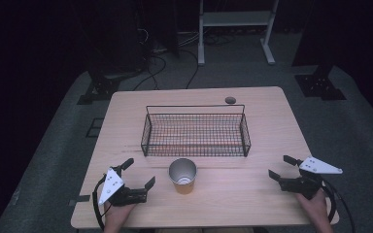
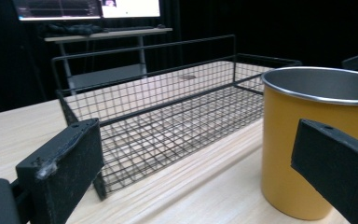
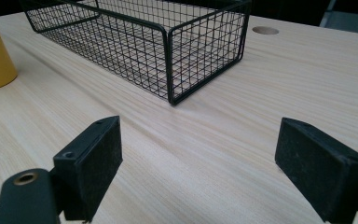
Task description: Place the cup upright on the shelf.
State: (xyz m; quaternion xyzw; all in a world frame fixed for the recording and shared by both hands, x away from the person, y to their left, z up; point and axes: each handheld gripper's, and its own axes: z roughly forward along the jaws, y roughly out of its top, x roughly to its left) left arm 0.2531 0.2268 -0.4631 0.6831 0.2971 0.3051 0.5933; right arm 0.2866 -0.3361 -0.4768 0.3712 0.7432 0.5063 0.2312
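the table (image 1: 272, 126) carries all items; treat its centre as the clock centre, with 12 o'clock at the far edge and 6 o'clock at your side.

the wire basket (image 1: 195, 132) sits just past centre toward 12 o'clock. it holds nothing, as the left gripper view (image 2: 168, 112) and the right gripper view (image 3: 135, 42) confirm.

the yellow cup (image 1: 182, 176) stands upright on the table at 6 o'clock, just in front of the basket's near wall and not touching it. its steel interior looks empty in the left gripper view (image 2: 317, 140).

your left gripper (image 1: 138, 174) rests at about 7 o'clock, jaws spread wide and pointed toward the cup. in the left gripper view the cup stands just beyond the right-hand jaw, not between the two jaws, and no contact is visible.

your right gripper (image 1: 280, 167) rests at about 4 o'clock, well apart from the cup, jaws likewise spread and holding nothing.

status, judged from this layout: no grasp made, cup not lifted, basket unfilled. the work appears to be at its start. remaining, by estimate: centre the cup between the left jaws, close, lift, and set it in the basket.
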